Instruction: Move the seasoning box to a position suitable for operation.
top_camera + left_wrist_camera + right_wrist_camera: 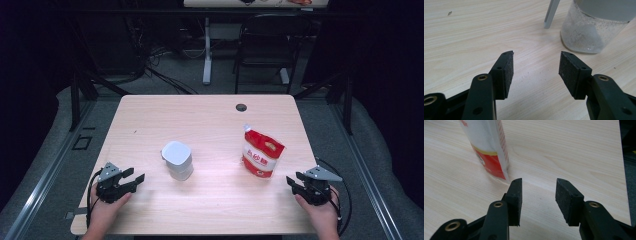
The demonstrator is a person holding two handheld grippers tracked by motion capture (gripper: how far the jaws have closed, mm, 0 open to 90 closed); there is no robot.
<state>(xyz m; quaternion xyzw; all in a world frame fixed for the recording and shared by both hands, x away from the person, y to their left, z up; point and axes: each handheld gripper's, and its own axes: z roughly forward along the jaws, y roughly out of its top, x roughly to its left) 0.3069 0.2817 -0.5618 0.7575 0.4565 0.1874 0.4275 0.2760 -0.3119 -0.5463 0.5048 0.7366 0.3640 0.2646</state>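
Note:
A clear jar with a white lid (177,159) stands upright near the middle of the wooden table (210,120); its glass base (584,32) shows white residue inside. To its right a red and white stand-up pouch (261,151) stands upright, and its lower corner (489,157) rises just ahead of my right gripper. My left gripper (137,180) rests at the table's front left, open and empty, short of the jar. At the front right my right gripper (294,181) is open with only bare table between its pads.
A round cable hole (241,107) sits near the table's far edge. Beyond the table stand a black chair (267,45) and a white desk leg (207,50) with cables on the floor. The table's right edge (622,170) lies close to my right gripper.

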